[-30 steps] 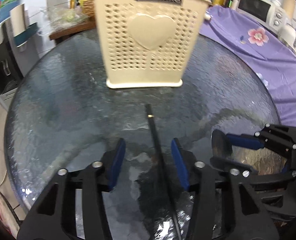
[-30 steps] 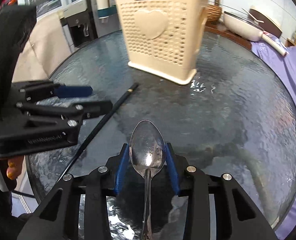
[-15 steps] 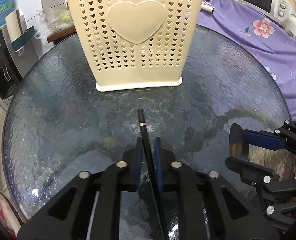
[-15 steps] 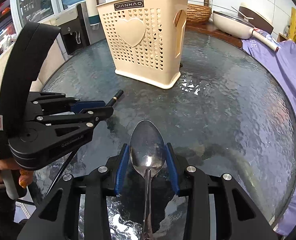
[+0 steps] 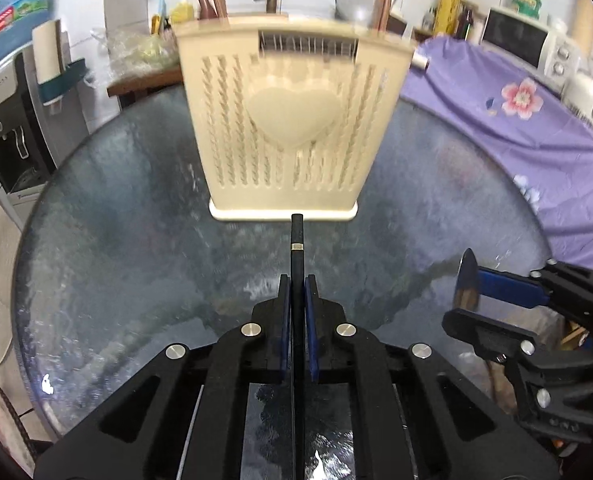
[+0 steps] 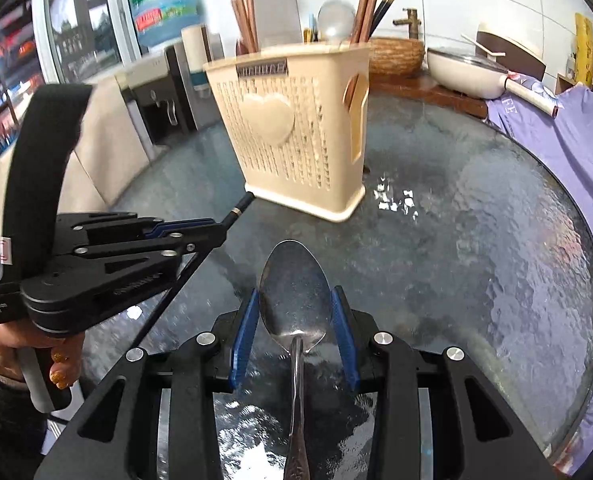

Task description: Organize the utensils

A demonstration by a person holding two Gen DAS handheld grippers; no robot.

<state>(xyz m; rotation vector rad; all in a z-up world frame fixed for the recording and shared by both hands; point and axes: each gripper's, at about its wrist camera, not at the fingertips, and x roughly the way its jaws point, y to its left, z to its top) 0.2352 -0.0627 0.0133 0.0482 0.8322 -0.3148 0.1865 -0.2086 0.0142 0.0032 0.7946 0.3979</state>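
Note:
A cream perforated utensil holder (image 5: 292, 128) with a heart on its front stands on the round glass table (image 5: 116, 240); it also shows in the right wrist view (image 6: 296, 132) and holds several chopsticks and a spoon. My left gripper (image 5: 297, 280) is shut on a black chopstick (image 5: 297, 240) whose tip points at the holder's base. It also shows in the right wrist view (image 6: 216, 232). My right gripper (image 6: 294, 300) is shut on a metal spoon (image 6: 295, 300), bowl forward, and appears in the left wrist view (image 5: 468, 284).
A purple flowered cloth (image 5: 516, 120) covers the surface to the right of the table. A white microwave (image 5: 528, 44) stands behind it. A water dispenser (image 5: 12, 120) is at the left. A white pan (image 6: 468, 68) and a wicker basket (image 6: 396, 56) sit behind the table.
My left gripper has closed on the black chopstick and lifted it off the glass. Both grippers have risen and tilted up, so the holder's top now shows.

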